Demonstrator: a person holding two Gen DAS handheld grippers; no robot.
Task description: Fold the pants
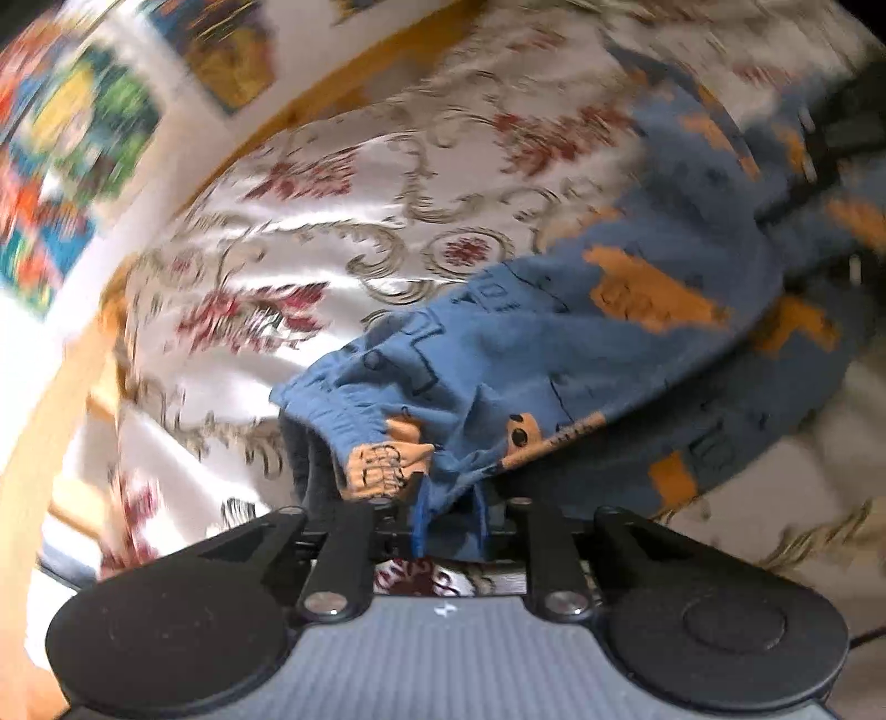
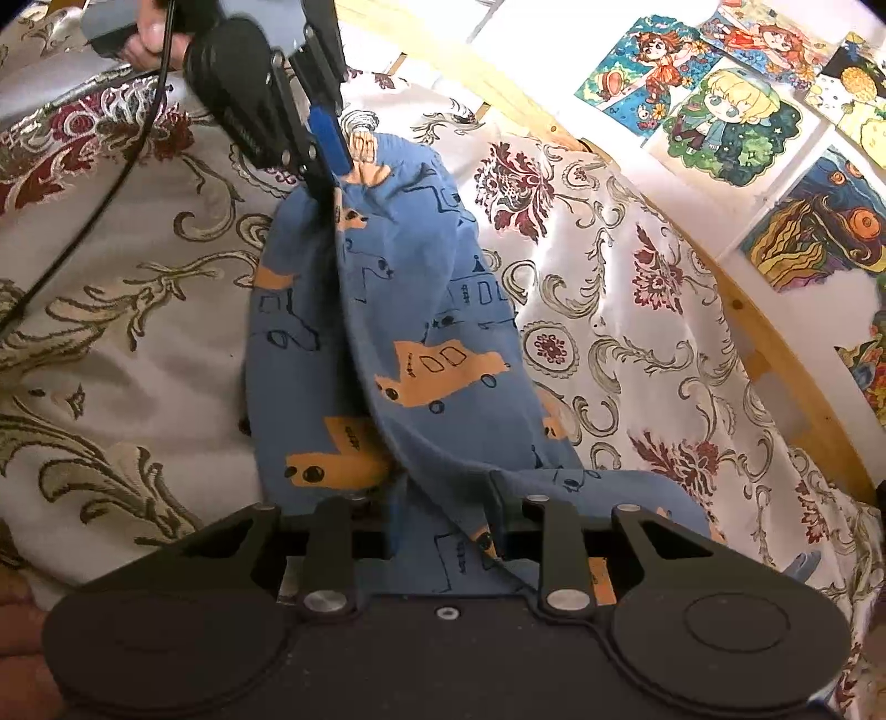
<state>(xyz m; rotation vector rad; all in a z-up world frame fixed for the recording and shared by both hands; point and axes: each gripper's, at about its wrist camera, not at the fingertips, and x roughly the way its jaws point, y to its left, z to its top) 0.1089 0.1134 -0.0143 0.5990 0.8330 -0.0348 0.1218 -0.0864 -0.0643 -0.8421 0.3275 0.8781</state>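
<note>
Blue pants printed with orange cars hang stretched between my two grippers above a floral bedspread. My left gripper is shut on the elastic waistband end, where a blue drawstring dangles; cloth hides its fingertips. In the right wrist view the same left gripper pinches the waistband at the top, and the pants run down to my right gripper. That gripper is shut on the other end, with fabric draped over its jaws. The right gripper shows as a dark blurred shape at the upper right of the left wrist view.
The white satin bedspread with red flowers and gold scrolls covers the bed. A wooden bed rail borders it, with colourful drawings on the white wall behind. A black cable trails from the left gripper, held by a hand.
</note>
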